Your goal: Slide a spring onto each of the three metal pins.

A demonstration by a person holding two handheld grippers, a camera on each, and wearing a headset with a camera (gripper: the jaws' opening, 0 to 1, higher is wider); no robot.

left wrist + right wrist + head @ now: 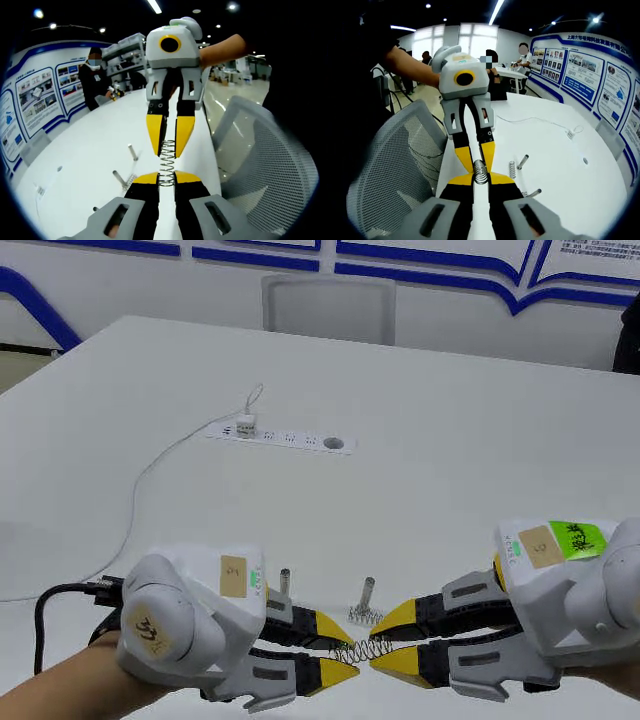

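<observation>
The spring (362, 649) is hanging level between the two grippers, its long axis running from one to the other, while the nearest pin (367, 591) is standing upright just beyond it. The left gripper (350, 652) and right gripper (374, 649) are each pinching one end. The left gripper view is presenting the coils full length; the right gripper view is foreshortening them.
</observation>
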